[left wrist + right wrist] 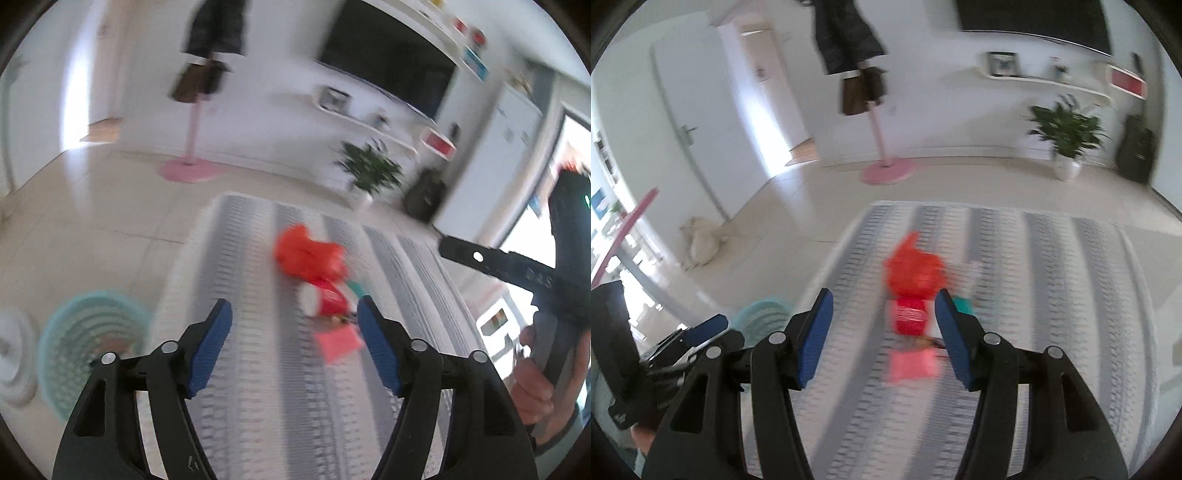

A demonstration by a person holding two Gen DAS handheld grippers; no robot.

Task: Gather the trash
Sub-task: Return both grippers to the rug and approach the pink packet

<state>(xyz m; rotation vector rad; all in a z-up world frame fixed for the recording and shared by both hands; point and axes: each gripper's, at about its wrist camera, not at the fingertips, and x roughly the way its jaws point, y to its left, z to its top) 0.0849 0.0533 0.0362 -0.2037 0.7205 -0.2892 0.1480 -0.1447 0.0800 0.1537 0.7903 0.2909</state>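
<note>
Trash lies in a small pile on a grey striped rug (258,369) (1052,295): an orange plastic bag (308,254) (914,269), a red cup on its side (325,301) (910,314), a pink wrapper (340,341) (914,363) and a teal scrap (356,286) (964,304). My left gripper (295,317) is open and empty above the rug, short of the pile. My right gripper (884,306) is open and empty, also short of the pile. Both views are blurred.
A teal mesh basket (88,343) (761,317) stands on the tile floor left of the rug. A pink coat stand (190,166) (886,170), a potted plant (369,177) (1065,136) and a black bag (424,195) stand by the far wall.
</note>
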